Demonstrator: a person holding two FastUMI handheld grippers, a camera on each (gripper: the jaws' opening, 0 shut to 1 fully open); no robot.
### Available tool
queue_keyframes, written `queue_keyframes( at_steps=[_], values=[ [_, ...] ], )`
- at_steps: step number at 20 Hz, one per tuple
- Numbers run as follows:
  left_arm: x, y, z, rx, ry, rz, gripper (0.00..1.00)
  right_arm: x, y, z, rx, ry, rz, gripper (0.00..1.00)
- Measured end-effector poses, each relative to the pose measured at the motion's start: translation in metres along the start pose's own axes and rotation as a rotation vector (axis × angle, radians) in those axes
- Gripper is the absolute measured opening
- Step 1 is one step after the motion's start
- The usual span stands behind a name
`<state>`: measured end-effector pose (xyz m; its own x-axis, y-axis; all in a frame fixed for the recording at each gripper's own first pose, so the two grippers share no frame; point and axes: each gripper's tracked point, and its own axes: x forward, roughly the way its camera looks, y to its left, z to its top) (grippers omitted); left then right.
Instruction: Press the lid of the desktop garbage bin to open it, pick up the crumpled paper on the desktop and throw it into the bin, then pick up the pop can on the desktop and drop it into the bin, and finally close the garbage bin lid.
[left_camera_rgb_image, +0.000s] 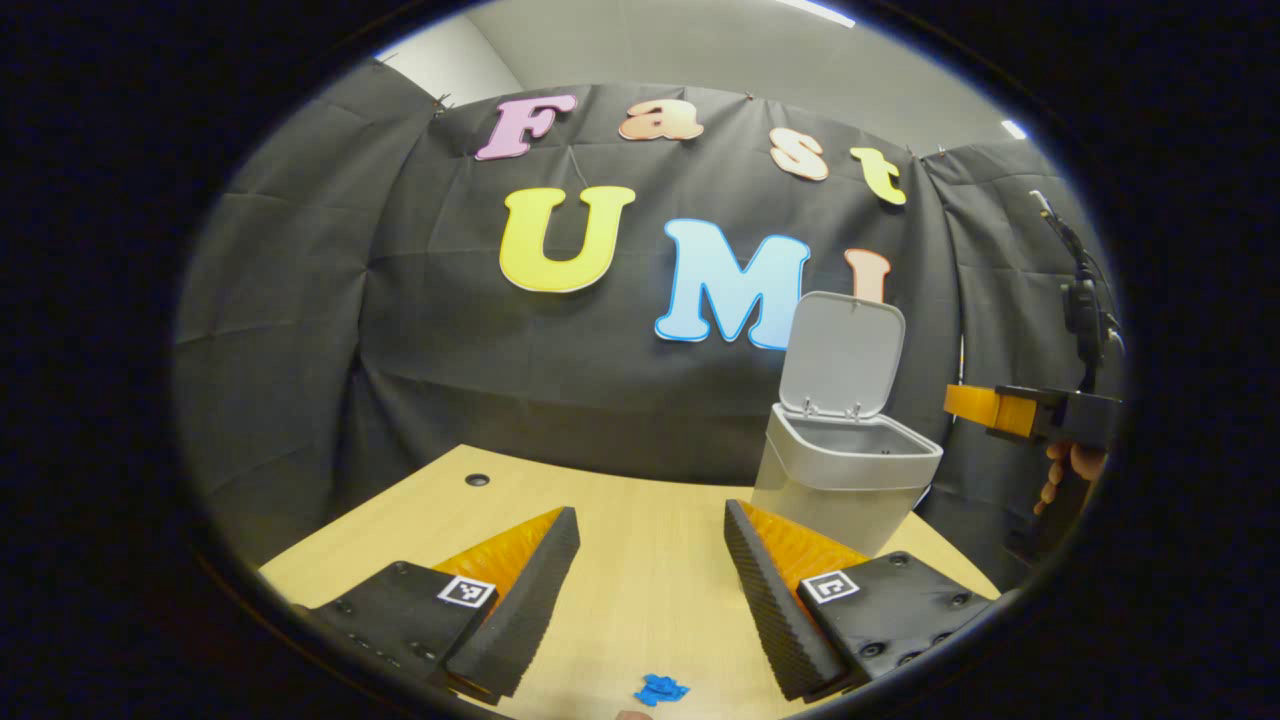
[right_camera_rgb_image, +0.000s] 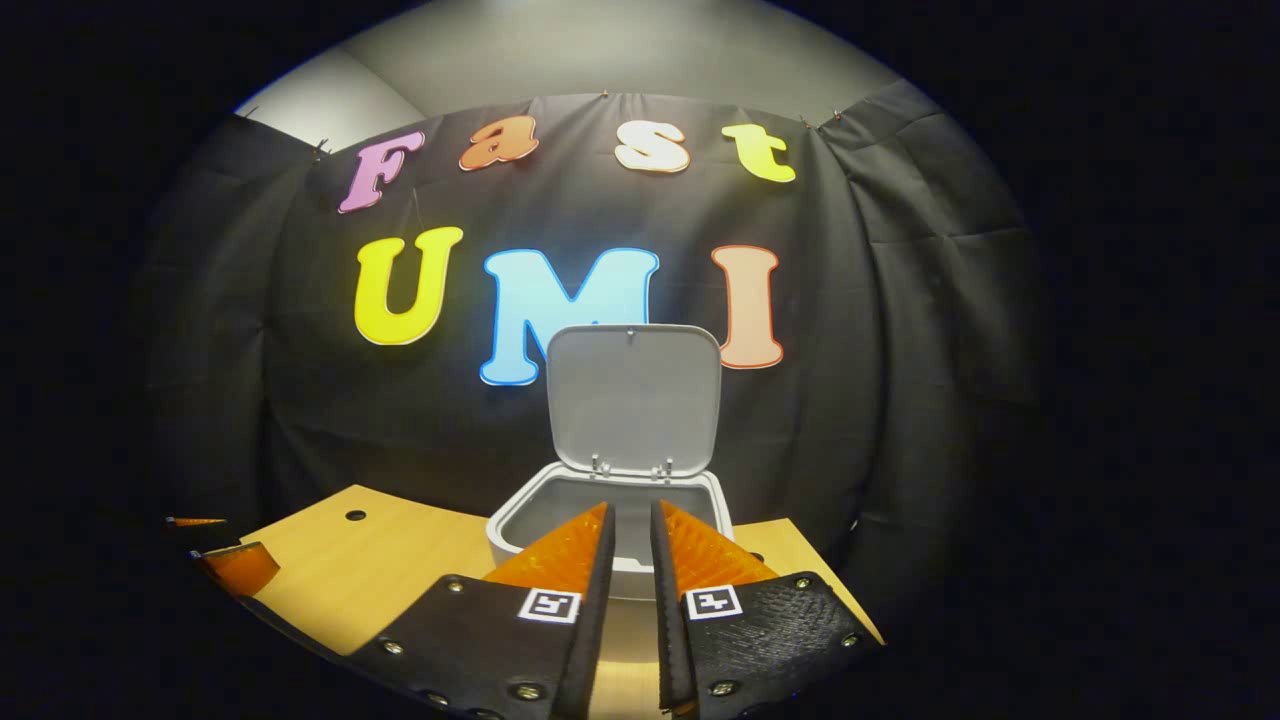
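Left gripper view: a small round hole (left_camera_rgb_image: 477, 480) marks the far left of the wooden table (left_camera_rgb_image: 640, 560). The left gripper (left_camera_rgb_image: 650, 525) hovers low over the tabletop, its jaws spread wide apart with nothing between them. A scrap of crumpled blue paper (left_camera_rgb_image: 660, 689) lies on the table just below the gap. To the right stands the grey desktop garbage bin (left_camera_rgb_image: 845, 470), its lid (left_camera_rgb_image: 842, 352) swung upright against the black cloth wall. Farther right, the right gripper (left_camera_rgb_image: 1020, 412) is held level in a hand (left_camera_rgb_image: 1065, 475) beside the bin's rim.

Right gripper view: the left gripper's fingertips (right_camera_rgb_image: 235, 565) peek in at the table's left edge. At centre, the right gripper's jaws stand nearly together, a narrow empty slit between them, just in front of the open bin.
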<state>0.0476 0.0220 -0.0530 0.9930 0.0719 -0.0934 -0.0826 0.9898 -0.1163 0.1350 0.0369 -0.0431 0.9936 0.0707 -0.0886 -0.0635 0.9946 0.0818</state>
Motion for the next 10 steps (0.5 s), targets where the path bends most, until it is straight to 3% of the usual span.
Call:
queue_keyframes(
  at_steps=[1, 3, 4, 6, 7, 8, 10],
  values=[
    [0.001, 0.001, -0.006, 0.0, 0.012, 0.0, 0.95, -0.002, 0.0, -0.002, -0.002, 0.0, -0.004, 0.37],
    [0.001, 0.002, -0.017, 0.002, 0.033, -0.009, 1.0, -0.007, 0.0, -0.004, 0.006, 0.001, -0.002, 0.45],
    [0.002, 0.004, -0.021, 0.009, 0.044, -0.01, 0.96, -0.011, 0.004, -0.004, 0.014, 0.002, 0.017, 0.55],
    [0.003, 0.008, -0.028, 0.022, 0.06, -0.01, 1.0, -0.013, 0.003, -0.006, 0.021, 0.003, 0.017, 0.77],
    [0.003, 0.008, -0.033, 0.026, 0.069, -0.012, 1.0, -0.015, 0.005, -0.006, 0.021, -0.002, 0.019, 0.75],
    [0.003, 0.009, -0.037, 0.029, 0.078, -0.012, 1.0, -0.017, 0.004, -0.006, 0.016, -0.007, 0.013, 0.93],
    [0.005, 0.01, -0.048, 0.036, 0.098, -0.014, 1.0, -0.023, 0.003, -0.004, -0.003, -0.025, -0.002, 0.99]
  ],
)
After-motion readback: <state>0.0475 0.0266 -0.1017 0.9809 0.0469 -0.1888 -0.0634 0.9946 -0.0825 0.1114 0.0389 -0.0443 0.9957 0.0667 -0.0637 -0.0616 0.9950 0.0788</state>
